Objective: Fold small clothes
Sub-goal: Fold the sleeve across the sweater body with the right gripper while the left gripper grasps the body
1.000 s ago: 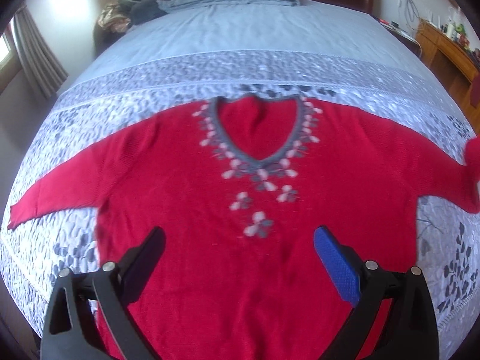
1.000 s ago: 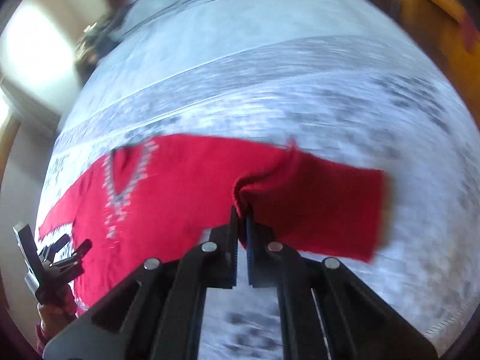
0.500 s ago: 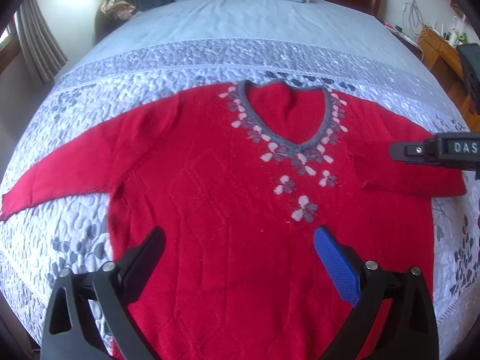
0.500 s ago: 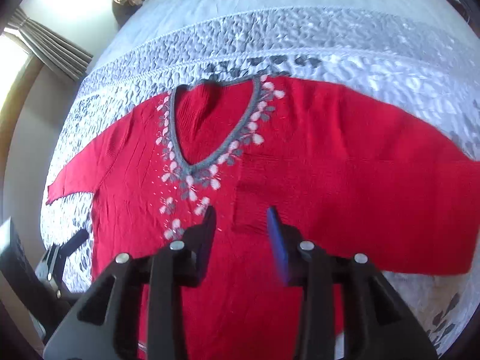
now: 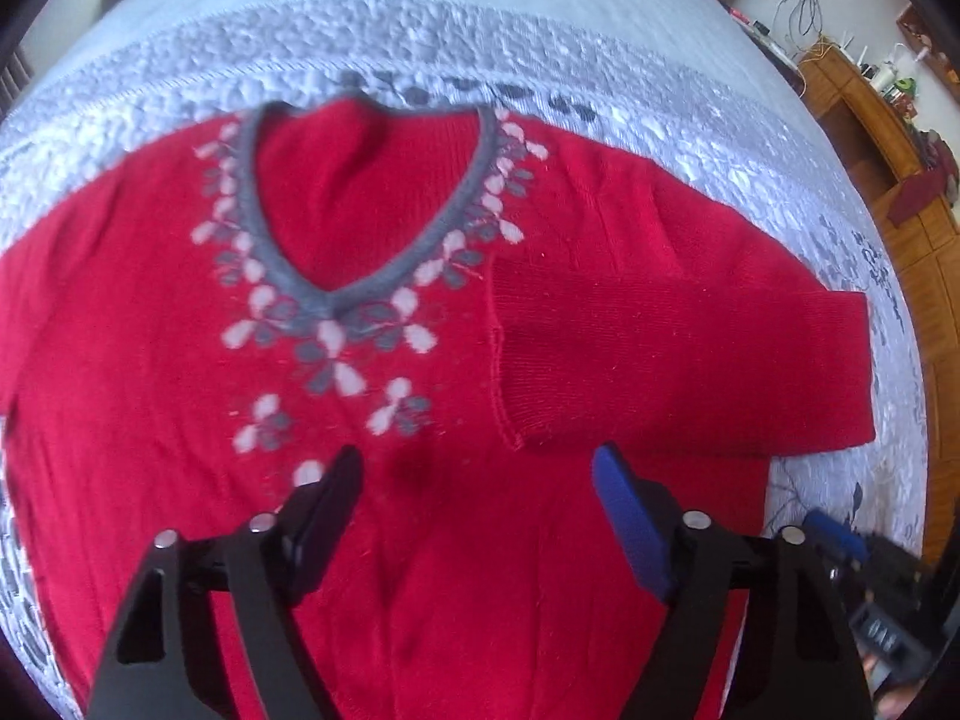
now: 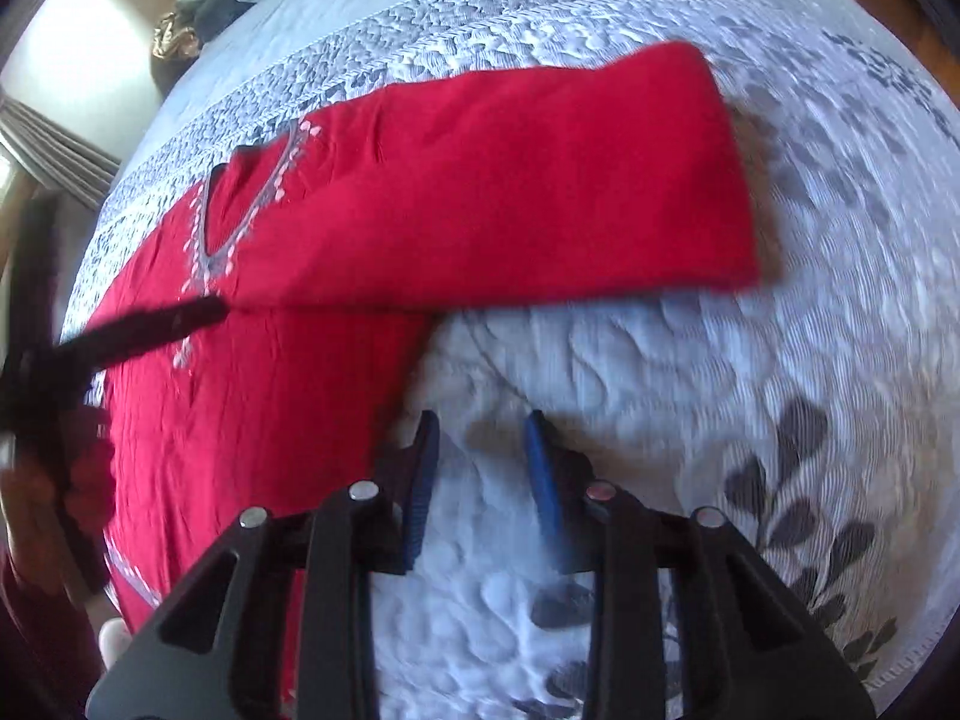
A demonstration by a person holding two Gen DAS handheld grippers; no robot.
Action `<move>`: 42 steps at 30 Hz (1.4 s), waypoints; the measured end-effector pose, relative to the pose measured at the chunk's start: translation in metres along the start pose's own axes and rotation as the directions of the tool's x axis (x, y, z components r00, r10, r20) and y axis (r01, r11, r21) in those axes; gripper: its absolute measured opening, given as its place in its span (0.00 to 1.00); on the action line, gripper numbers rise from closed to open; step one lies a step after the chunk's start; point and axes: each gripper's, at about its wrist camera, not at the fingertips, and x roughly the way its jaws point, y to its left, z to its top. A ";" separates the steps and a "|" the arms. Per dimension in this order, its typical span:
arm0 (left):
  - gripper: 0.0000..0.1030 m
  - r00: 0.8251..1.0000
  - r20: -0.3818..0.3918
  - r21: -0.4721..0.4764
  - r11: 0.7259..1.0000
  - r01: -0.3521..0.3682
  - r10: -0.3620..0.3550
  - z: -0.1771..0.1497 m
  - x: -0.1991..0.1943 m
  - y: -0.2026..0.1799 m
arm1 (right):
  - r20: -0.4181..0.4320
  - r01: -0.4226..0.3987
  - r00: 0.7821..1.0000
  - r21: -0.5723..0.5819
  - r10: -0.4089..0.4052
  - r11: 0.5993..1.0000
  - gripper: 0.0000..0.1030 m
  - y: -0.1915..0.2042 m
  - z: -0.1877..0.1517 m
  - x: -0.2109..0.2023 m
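A red knit sweater (image 5: 420, 540) with a grey V-neck and white-grey flowers lies flat on the bed, front up. Its right sleeve (image 5: 678, 354) is folded across the chest, cuff edge near the flowers. My left gripper (image 5: 477, 480) is open and empty, hovering over the sweater's lower middle. In the right wrist view the sweater (image 6: 258, 420) and folded sleeve (image 6: 540, 180) lie to the left and ahead. My right gripper (image 6: 480, 444) is open and empty over bare quilt beside the sweater's right side. The left sleeve is out of view.
The grey-blue quilted bedspread (image 6: 690, 450) with dark leaf prints covers the bed. A wooden dresser (image 5: 888, 138) with small items stands at the right. A dark heap (image 6: 198, 12) lies near the pillow at the head. The left gripper's fingers (image 6: 150, 324) show at the left.
My right gripper let go of the right sleeve, now folded over the chest, and pulled back to the right over the quilt. My left gripper moved closer over the sweater, still open.
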 end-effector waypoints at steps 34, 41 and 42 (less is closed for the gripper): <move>0.03 0.932 0.316 -0.141 0.980 -0.138 0.176 0.055 -0.096 0.101 | 0.119 -0.039 0.992 -0.004 0.040 0.999 0.35 -0.019 -0.012 -0.016; 0.03 0.897 0.298 -0.272 0.930 -0.248 0.326 0.052 -0.088 0.201 | 0.108 -0.047 0.993 -0.028 0.050 0.998 0.42 -0.008 -0.008 -0.011; 0.03 0.906 0.284 -0.273 0.932 -0.239 0.315 0.051 -0.080 0.207 | 0.102 -0.046 0.994 -0.026 0.048 0.999 0.42 -0.006 -0.006 -0.010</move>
